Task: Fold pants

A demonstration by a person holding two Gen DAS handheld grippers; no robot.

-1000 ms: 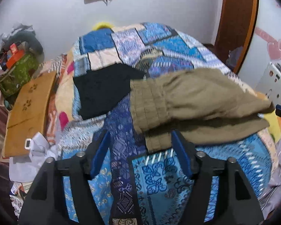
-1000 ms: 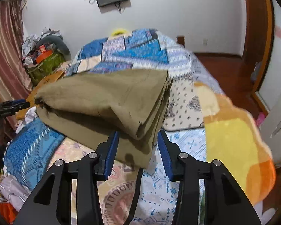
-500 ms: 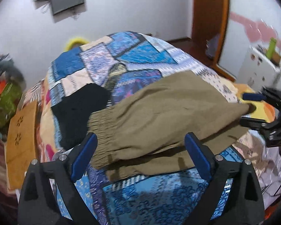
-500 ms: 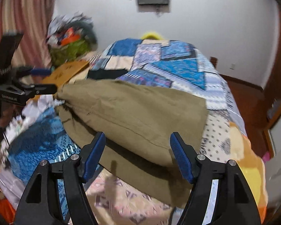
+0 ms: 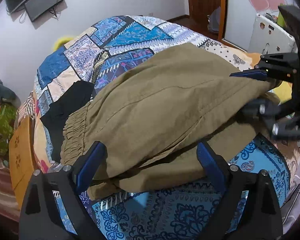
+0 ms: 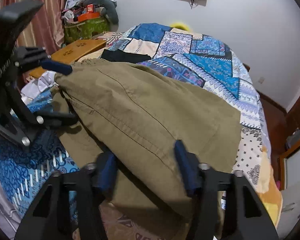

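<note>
Khaki pants lie folded across a patchwork bedspread, elastic waistband to the left; they also show in the right wrist view. My left gripper is open, its blue pads straddling the near waist edge of the top layer. My right gripper is open, its pads astride the leg-end edge of the top layer. Each gripper shows in the other's view, the right at the leg end, the left at the waistband.
A black garment lies on the bedspread beyond the waistband. A wooden board and a green bag with clutter stand at the bed's left side. A white appliance and a wooden door frame stand to the right.
Both grippers opened wider and moved in over the pants' edges, the left at the waist end, the right at the leg end. The top layer looks slightly raised.
</note>
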